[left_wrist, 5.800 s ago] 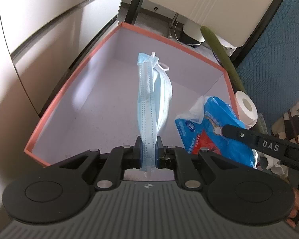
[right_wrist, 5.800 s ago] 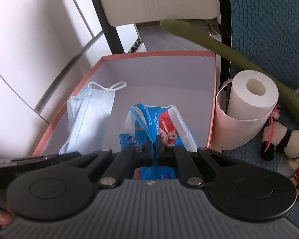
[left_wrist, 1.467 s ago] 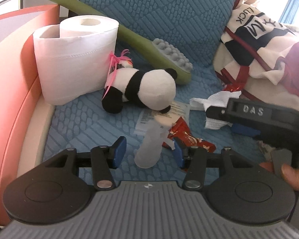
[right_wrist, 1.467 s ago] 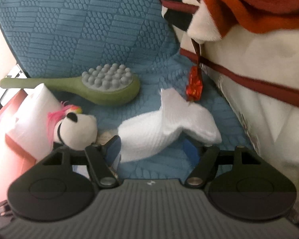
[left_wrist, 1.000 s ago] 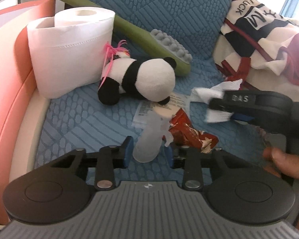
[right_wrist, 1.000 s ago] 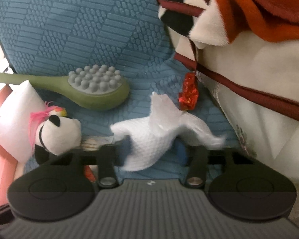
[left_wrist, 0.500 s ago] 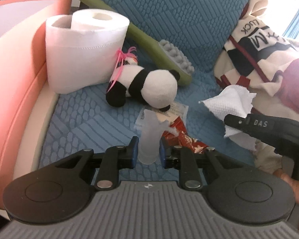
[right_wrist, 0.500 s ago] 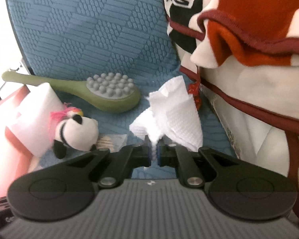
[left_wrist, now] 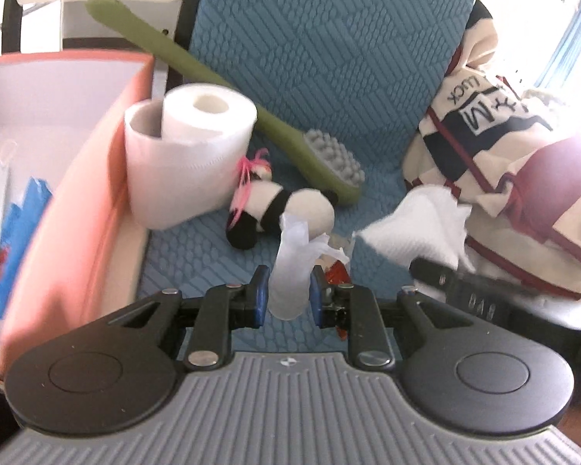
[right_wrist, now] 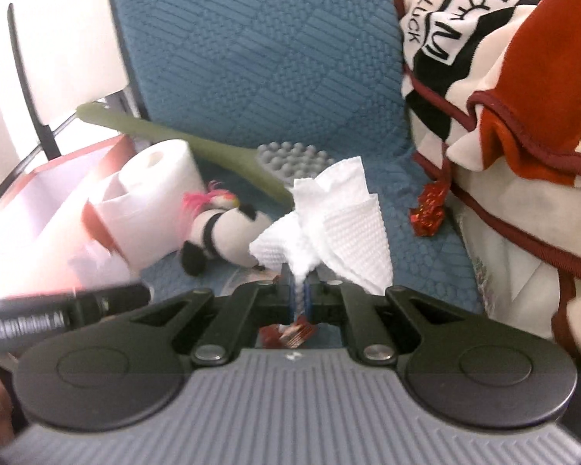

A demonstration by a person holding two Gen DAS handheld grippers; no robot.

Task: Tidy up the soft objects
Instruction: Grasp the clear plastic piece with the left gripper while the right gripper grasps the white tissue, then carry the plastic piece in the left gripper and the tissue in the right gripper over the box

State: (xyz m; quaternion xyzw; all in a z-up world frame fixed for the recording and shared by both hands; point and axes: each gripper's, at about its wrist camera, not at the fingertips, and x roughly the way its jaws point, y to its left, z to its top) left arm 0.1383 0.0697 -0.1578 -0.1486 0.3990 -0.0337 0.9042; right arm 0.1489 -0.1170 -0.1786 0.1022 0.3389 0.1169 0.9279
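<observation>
Grippers: two, the left gripper (left_wrist: pixel 288 296) at 6 o'clock in its own view and the right gripper (right_wrist: pixel 300 296) at 6 o'clock in its own
Paper towels: one (right_wrist: pixel 339 219), crumpled
Translucent wrappers: one (left_wrist: pixel 290 267), at centre in the left view
Toilet rolls: one (left_wrist: pixel 189 155), at 10 o'clock
Panda toys: one (left_wrist: pixel 282 209), at centre
Green brushes: one (left_wrist: pixel 310 155), at 12 o'clock
Orange boxes: one (left_wrist: pixel 85 193), at 9 o'clock
Red foil wrappers: two (right_wrist: pixel 428 209) (right_wrist: pixel 288 333)
Blankets: one (right_wrist: pixel 503 116), at 2 o'clock

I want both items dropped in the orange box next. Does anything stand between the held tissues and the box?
Partly: the toilet roll stands against the box wall, beside the straight path from both tissues. Lifted over the rim, nothing visible blocks them.
</observation>
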